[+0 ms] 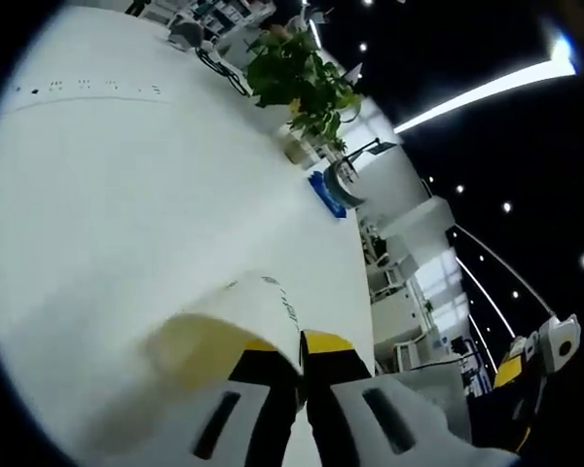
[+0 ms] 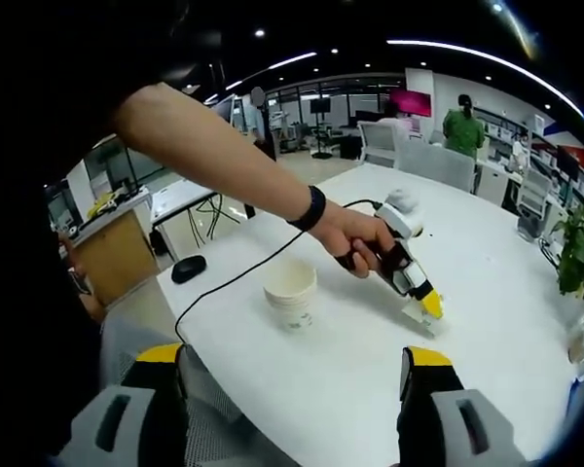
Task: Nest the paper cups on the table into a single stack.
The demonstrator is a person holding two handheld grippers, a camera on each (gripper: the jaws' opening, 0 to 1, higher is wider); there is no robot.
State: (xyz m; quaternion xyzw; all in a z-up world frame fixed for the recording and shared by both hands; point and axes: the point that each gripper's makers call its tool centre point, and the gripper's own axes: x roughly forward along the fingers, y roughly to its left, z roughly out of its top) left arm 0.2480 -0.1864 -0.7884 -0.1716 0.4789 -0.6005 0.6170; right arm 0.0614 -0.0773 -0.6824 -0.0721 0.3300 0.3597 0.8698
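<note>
In the left gripper view my left gripper is shut on the wall of a white paper cup, which lies tilted over the white table with its mouth to the left. The right gripper view shows a stack of nested paper cups standing upright mid-table. Right of it a hand holds the left gripper, tip down at the table, with the white cup barely visible at it. My right gripper hangs open above the near table edge, nothing between its jaws.
A potted plant and a blue object sit near the table's far edge. A black mouse and a black cable lie left of the stack. Chairs and a person are beyond the table.
</note>
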